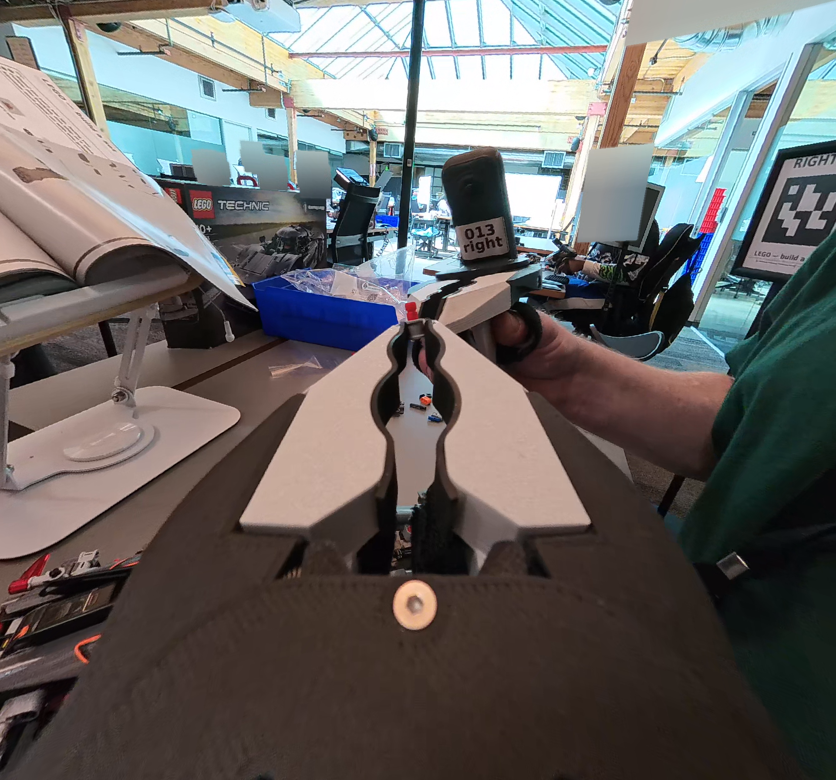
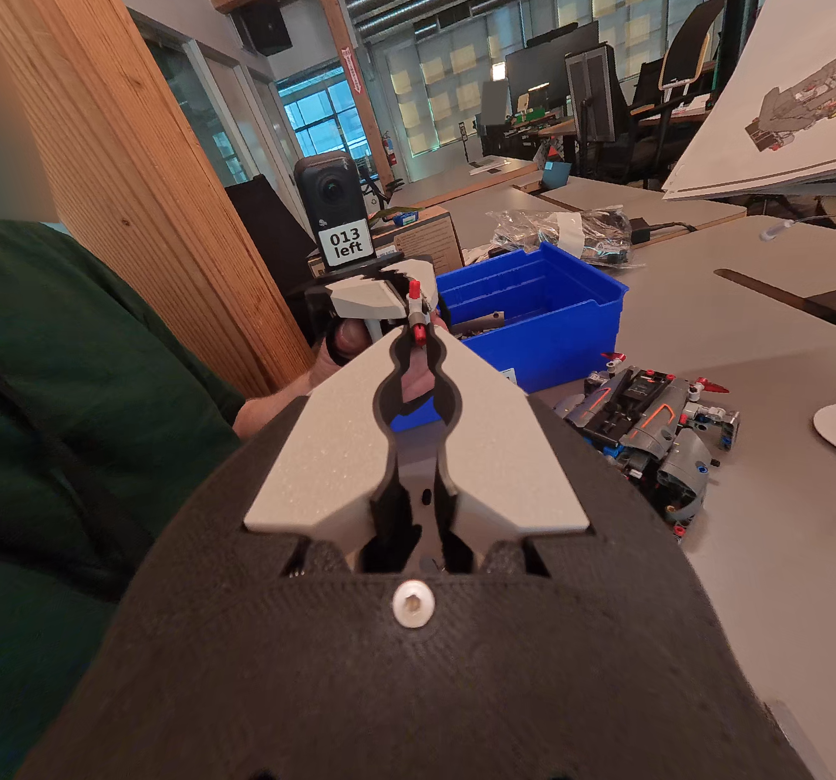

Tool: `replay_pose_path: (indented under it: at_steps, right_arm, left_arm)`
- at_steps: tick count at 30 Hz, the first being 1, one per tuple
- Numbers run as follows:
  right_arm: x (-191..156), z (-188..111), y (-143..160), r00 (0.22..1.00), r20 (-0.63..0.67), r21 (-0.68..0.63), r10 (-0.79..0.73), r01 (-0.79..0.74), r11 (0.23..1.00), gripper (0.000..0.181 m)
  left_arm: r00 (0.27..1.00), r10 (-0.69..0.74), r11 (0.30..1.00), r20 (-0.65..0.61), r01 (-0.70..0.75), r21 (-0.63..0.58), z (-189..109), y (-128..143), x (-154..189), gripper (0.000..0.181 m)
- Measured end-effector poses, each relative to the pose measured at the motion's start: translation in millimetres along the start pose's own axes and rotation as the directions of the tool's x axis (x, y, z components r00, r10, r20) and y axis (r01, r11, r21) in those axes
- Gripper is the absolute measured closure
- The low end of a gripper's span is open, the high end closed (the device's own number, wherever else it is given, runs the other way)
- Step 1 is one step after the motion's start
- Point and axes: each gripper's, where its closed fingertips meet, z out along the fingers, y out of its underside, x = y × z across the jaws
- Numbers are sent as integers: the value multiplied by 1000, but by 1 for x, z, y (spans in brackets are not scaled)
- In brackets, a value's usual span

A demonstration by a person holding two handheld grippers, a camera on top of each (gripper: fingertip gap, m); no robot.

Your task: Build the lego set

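A small red axle with a grey connector [image 2: 417,315] on it is held in the air between both grippers. My left gripper [image 1: 414,329] is shut on the grey connector [image 1: 414,331], and the axle's red tip [image 1: 410,311] sticks out above it. My right gripper [image 2: 419,335] is shut on the axle's other red end [image 2: 420,334]. The grippers face each other tip to tip: the right one shows in the left wrist view [image 1: 423,306], the left one in the right wrist view [image 2: 409,294]. The partly built dark grey model [image 2: 651,432] lies on the table to the right.
A blue bin [image 2: 543,306] stands behind the grippers, with plastic bags [image 2: 561,229] beyond it. An open instruction booklet [image 1: 90,215] rests on a white stand [image 1: 113,432]. The set's box [image 1: 262,233] stands at the back. Small loose pieces [image 1: 423,401] lie on the table. A wooden post [image 2: 135,170] is close by. Less than 4 cm separates the two grippers' tips. Both grippers' tips are roughly 20 cm from the partly built dark grey model [image 2: 651,432].
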Motion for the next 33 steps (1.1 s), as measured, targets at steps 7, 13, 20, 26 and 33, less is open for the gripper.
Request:
replay_pose_path:
  at_steps: [7, 13, 20, 26, 33]
  right_arm:
    - [1, 0, 1, 1000, -6, -10, -8, 7, 1000, 176]
    - [2, 1, 1, 1000, -14, -20, -22, 22, 1000, 176]
    - [3, 0, 3, 999, -21, -31, -36, 35, 999, 176]
    - [-6, -6, 7, 998, -1, -51, -60, 60, 997, 176]
    - [-33, -19, 29, 997, 53, -74, -60, 64, 995, 176]
  left_arm:
    - [1000, -4, 1000, -2, 4, -4, 0, 1, 0, 177]
    - [1000, -1, 1000, 2, 1, -13, 0, 2, -2, 177]
    - [1000, -7, 1000, -6, 7, -26, 0, 4, -2, 177]
    - [999, -8, 998, -32, 6, -55, 1, 6, 12, 177]
    - [993, 84, 988, -77, -93, -125, -1, 22, 45, 177]
